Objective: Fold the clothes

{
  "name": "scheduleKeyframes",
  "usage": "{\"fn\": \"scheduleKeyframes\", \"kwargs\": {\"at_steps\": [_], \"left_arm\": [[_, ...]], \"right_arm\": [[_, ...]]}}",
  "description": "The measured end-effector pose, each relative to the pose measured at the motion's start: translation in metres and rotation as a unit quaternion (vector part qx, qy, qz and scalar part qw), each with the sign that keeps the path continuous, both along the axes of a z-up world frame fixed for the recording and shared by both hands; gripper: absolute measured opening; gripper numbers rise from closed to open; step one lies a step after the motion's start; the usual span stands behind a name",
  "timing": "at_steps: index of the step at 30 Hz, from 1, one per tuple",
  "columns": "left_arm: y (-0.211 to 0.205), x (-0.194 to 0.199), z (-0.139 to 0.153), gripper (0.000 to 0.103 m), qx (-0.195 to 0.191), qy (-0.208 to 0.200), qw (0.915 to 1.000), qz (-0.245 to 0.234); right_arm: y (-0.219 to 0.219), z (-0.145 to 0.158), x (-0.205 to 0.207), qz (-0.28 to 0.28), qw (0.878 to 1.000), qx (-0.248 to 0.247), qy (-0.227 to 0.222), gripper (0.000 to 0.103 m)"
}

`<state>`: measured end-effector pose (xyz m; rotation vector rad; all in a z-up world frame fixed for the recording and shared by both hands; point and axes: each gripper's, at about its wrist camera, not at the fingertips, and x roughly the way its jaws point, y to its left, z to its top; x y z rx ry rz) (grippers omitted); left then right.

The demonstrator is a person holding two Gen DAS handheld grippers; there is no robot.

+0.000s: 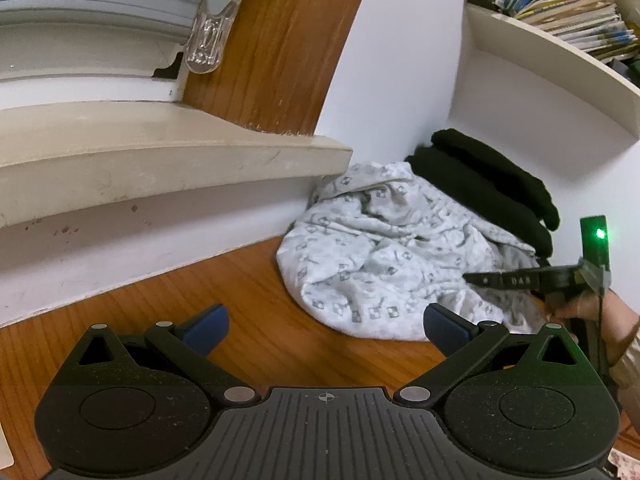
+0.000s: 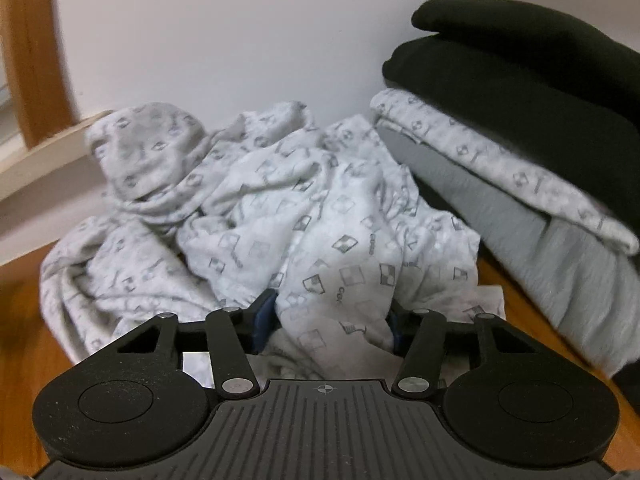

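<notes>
A crumpled white garment with a grey square print [image 1: 372, 248] lies on the wooden table [image 1: 248, 300] by the wall. My left gripper [image 1: 326, 326] is open and empty, a little short of its near edge. My right gripper [image 2: 326, 324] has its jaws partly open around a bunched fold of the same garment [image 2: 280, 216]; the blue pads [image 2: 264, 320] are partly buried in cloth. I cannot tell if they pinch it. The right gripper also shows in the left wrist view [image 1: 532, 278], reaching into the garment from the right.
A stack of folded clothes stands at the right against the wall: black pieces [image 2: 532, 76] on top, a printed white one [image 2: 500, 168], grey ones [image 2: 540, 248] below. A window sill [image 1: 160, 160] juts out at the left. A bookshelf [image 1: 560, 40] hangs above the stack.
</notes>
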<state>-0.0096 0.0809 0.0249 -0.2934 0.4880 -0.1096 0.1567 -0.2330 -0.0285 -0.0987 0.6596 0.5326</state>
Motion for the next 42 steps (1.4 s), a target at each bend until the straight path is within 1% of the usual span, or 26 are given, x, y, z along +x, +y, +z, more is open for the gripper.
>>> {"fn": "scheduleKeyframes", "kwargs": {"at_steps": [3, 7, 11, 13, 16, 20, 23, 24, 25, 27, 29, 33, 34, 39, 42], "left_arm": [[-0.001, 0.000, 0.001, 0.103, -0.004, -0.001, 1.0000, -0.005], [-0.001, -0.001, 0.003, 0.103, -0.011, -0.002, 0.9999, -0.010], [-0.001, -0.002, 0.004, 0.103, -0.013, -0.002, 0.9999, -0.009], [-0.001, -0.003, 0.004, 0.103, -0.010, -0.003, 0.9999, -0.007], [-0.001, -0.003, 0.003, 0.103, -0.008, 0.000, 1.0000, -0.005], [-0.001, -0.002, 0.001, 0.103, -0.007, 0.004, 1.0000, -0.005], [-0.002, 0.000, -0.001, 0.103, -0.005, 0.009, 0.9999, -0.007], [-0.002, 0.000, -0.002, 0.103, -0.005, 0.011, 0.9999, -0.007], [-0.002, 0.000, -0.002, 0.103, -0.005, 0.011, 0.9999, -0.007], [-0.003, 0.000, -0.003, 0.103, -0.004, 0.012, 0.9999, -0.007], [-0.003, -0.001, -0.003, 0.103, -0.003, 0.011, 0.9999, -0.007], [-0.003, -0.001, -0.003, 0.103, -0.002, 0.011, 0.9999, -0.004], [-0.003, -0.001, -0.003, 0.103, -0.003, 0.009, 1.0000, -0.002], [-0.002, -0.009, 0.003, 0.103, -0.002, -0.026, 0.9994, 0.021], [-0.001, -0.010, 0.006, 0.103, -0.006, -0.032, 0.9993, 0.021]], "right_arm": [[0.007, 0.001, -0.019, 0.023, 1.000, -0.003, 0.001, 0.053], [0.023, 0.000, -0.054, 0.071, 0.997, -0.012, -0.008, 0.053], [0.031, -0.001, -0.088, 0.115, 0.992, -0.036, -0.022, 0.054], [0.029, 0.000, -0.099, 0.127, 0.991, -0.033, -0.013, 0.056], [0.021, 0.005, -0.102, 0.136, 0.990, -0.034, -0.014, 0.055], [-0.007, 0.022, -0.101, 0.103, 0.994, 0.011, -0.037, 0.055], [-0.029, 0.035, -0.094, 0.047, 0.996, 0.051, -0.060, 0.057], [-0.035, 0.035, -0.090, 0.028, 0.996, 0.064, -0.061, 0.062], [-0.041, 0.034, -0.086, 0.009, 0.995, 0.076, -0.061, 0.064], [-0.046, 0.028, -0.075, -0.025, 0.995, 0.080, -0.053, 0.064], [-0.050, 0.020, -0.066, -0.048, 0.994, 0.090, -0.041, 0.064], [-0.052, 0.002, -0.054, -0.049, 0.990, 0.131, 0.000, 0.064], [-0.049, -0.001, -0.052, -0.050, 0.991, 0.128, 0.001, 0.064], [-0.036, -0.003, -0.049, -0.040, 0.994, 0.105, -0.005, 0.064], [-0.032, -0.005, -0.046, -0.033, 0.995, 0.097, -0.008, 0.064]]}}
